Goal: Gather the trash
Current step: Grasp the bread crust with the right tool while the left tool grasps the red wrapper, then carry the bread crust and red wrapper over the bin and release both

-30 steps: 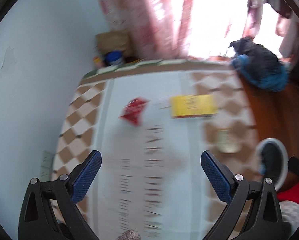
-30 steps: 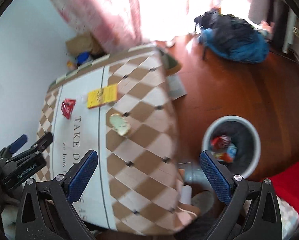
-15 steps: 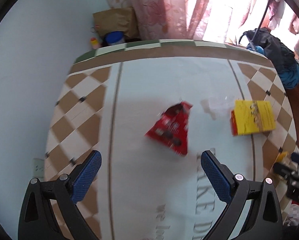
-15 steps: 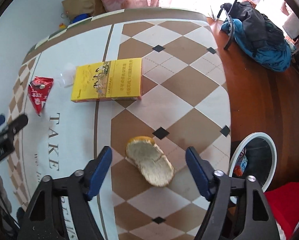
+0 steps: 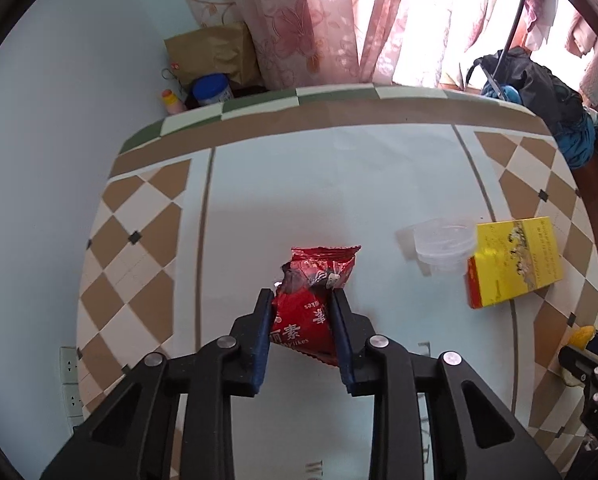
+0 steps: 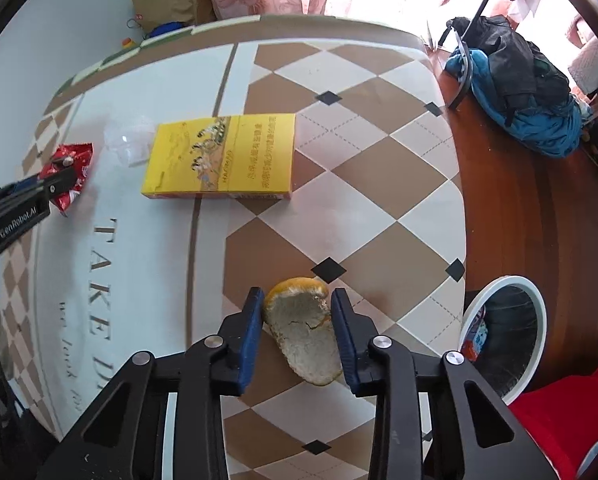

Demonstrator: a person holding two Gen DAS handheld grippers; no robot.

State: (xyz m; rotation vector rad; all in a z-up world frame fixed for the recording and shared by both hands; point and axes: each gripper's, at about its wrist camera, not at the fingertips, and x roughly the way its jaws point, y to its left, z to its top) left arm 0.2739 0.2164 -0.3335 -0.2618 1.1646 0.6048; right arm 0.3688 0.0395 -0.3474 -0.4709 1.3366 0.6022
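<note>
Down at the table [image 5: 339, 184] now with both tools, after hanging well above it a second ago. Wide open over the litter half a second back; jaws closing on both sides since then, with a piece of trash between each pair.

Lower centre of the left view: left gripper [image 5: 301, 294] clamped on the red wrapper [image 5: 319, 272], pads pressed into its crumpled sides. Top of the packet sticking out past the fingertips, lower corner sagging between the fingers. Resting on the white cloth or just lifted off it: cannot tell.

Lower centre of the right view: right gripper [image 6: 297, 294] narrowed around the peel [image 6: 303, 324], pale side up, both pads apparently touching its edges. Peel flat on a brown diamond near the table's right edge, not raised yet by the look of it.

Untouched so far: yellow box [image 6: 223, 156] at upper centre of the right view, and clear cup [image 5: 443, 242] just left of it, right of centre in the left view.

Meaning for the task, as a judgement: two pieces secured at once, approach finished, grasp step about done. Next, probably lifting both and carrying them to the bin [image 6: 541, 312], on the floor at the lower right of the right view, with some litter already inside. Short trip for the peel; a longer one across the table for the wrapper. Thin foil and a curved peel both liable to slip, so worth a firm squeeze before lifting.
</note>
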